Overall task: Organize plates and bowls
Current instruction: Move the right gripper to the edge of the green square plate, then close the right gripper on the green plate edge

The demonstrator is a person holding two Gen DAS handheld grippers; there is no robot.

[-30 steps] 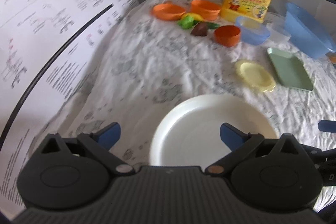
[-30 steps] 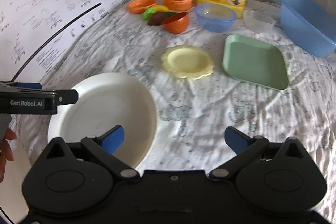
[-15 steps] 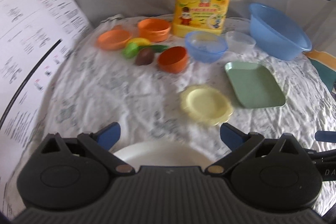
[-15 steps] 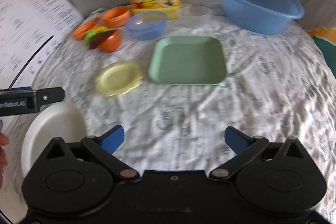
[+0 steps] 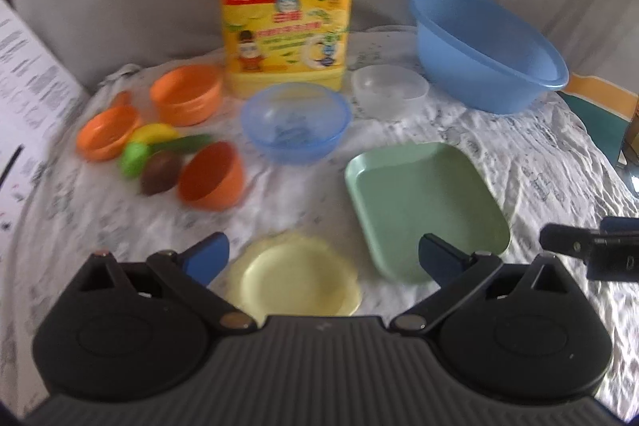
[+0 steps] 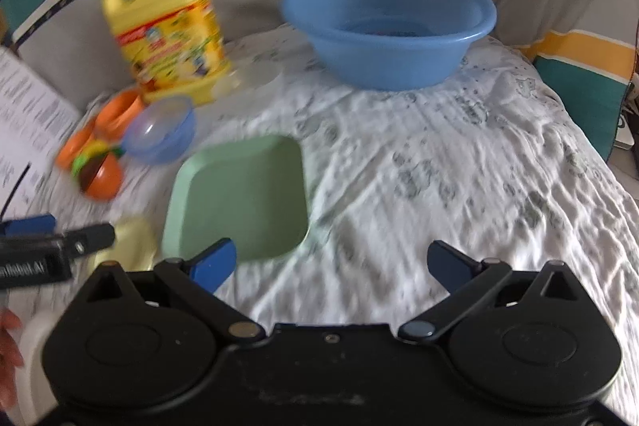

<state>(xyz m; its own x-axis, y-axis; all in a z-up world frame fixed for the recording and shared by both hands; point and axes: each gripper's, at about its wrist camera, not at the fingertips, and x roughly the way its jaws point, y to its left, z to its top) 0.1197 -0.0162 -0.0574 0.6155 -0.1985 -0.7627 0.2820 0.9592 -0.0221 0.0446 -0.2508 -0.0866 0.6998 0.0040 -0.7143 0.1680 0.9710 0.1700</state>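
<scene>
With both pairs of fingers spread wide and empty, my left gripper (image 5: 323, 250) hovers over the small pale-yellow scalloped plate (image 5: 297, 278) beside the square green plastic plate (image 5: 423, 202); I judge pickup comes next: lower, then close on its rim.

Looks like a home setup: bench w/ a wrinkled printed cloth (image 6: 459, 154), dish soap jug (image 5: 285, 14), plastic wash basin (image 6: 389, 26), bowls & toy food (image 5: 159, 154), striped fabric behind.
</scene>
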